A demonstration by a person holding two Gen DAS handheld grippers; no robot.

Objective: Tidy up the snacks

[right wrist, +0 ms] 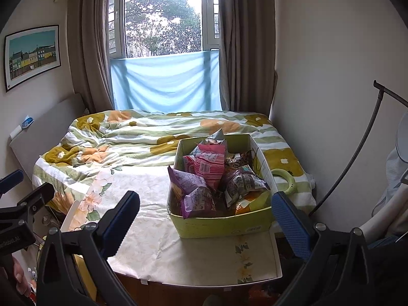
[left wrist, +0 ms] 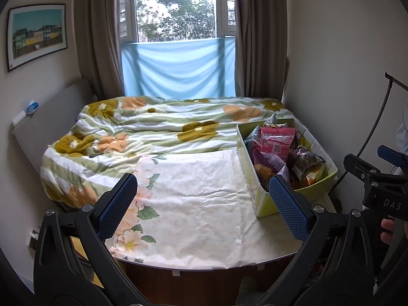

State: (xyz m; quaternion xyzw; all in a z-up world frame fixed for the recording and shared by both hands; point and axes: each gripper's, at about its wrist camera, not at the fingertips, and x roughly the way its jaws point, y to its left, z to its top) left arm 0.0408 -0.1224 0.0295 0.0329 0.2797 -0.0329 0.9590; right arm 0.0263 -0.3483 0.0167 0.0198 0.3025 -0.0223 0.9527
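A green cardboard box (right wrist: 224,223) sits on a table covered by a white floral cloth (right wrist: 150,204), at its right side. Several snack bags fill the box: a pink bag (right wrist: 207,163), a purple bag (right wrist: 191,191) and a dark printed bag (right wrist: 242,182). In the left wrist view the box (left wrist: 264,200) stands at the right with the pink bag (left wrist: 276,140) inside. My left gripper (left wrist: 204,199) is open over the cloth, with nothing between its fingers. My right gripper (right wrist: 206,216) is open just before the box, holding nothing.
Behind the table lies a bed with a green, yellow and orange flowered duvet (right wrist: 132,137). A green ring (right wrist: 283,178) rests on the bed right of the box. A window with a blue cloth (right wrist: 165,81) and curtains is behind. A black stand (right wrist: 357,150) leans by the right wall.
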